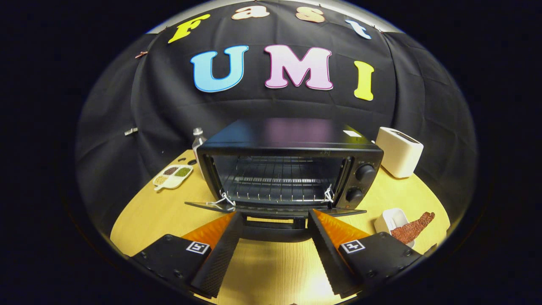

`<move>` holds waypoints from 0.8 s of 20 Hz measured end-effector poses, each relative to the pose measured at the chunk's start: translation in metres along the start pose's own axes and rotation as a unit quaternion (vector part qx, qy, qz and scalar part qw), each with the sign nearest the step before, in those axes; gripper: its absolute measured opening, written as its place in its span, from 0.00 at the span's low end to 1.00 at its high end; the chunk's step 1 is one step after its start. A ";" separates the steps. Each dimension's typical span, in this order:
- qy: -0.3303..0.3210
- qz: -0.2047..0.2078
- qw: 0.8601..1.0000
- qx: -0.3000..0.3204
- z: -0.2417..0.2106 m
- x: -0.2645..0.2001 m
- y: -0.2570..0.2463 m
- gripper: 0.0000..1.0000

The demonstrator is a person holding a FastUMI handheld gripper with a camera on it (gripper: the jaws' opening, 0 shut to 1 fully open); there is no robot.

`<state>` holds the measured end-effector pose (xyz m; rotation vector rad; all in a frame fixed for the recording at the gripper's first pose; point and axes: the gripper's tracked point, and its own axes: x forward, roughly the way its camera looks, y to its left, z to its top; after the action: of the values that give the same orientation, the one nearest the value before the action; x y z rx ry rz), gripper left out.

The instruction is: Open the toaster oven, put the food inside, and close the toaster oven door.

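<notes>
On the wooden table (139, 216) a black toaster oven (290, 167) is sitting dead ahead of the gripper (275, 218), its door (275, 211) hanging folded down flat toward the camera, cavity exposed. Inside, a wire rack (275, 184) is lying across the lower part, nothing resting on it. Two round knobs (365, 173) are stacking one above the other on the oven's right panel. Gripper fingers are standing spread wide apart, nothing between them except the door's front edge and its handle (275, 231), which is sitting just ahead of the tips; whether either finger is touching the door can't be told. No grasp on anything.

Food: a reddish-brown strip of meat (413, 228) is lying to the right of the oven, beyond the right finger, draped half over a small white dish (391, 220), well apart from the fingers and outside the oven.

Behind the oven on the right a white toaster (400, 151) is standing near the table's back edge. To the left, a white divided tray (172, 176) is holding dark, green and tan fillings, and a clear bottle (198, 142) is standing just beside the oven's left rear corner.
</notes>
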<state>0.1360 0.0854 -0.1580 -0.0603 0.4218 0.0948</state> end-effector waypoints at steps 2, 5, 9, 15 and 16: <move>0.010 0.004 1.000 -0.013 -0.002 0.003 -0.001 0.96; 0.044 0.010 0.999 -0.006 -0.008 0.002 0.001 0.95; 0.097 0.013 0.995 0.006 -0.032 0.002 -0.002 0.97; 0.064 0.038 0.997 -0.020 -0.013 -0.021 -0.009 0.97; 0.053 0.040 0.997 -0.025 -0.003 -0.026 -0.013 0.97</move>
<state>0.1128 0.0705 -0.1499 -0.0977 0.5277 0.1822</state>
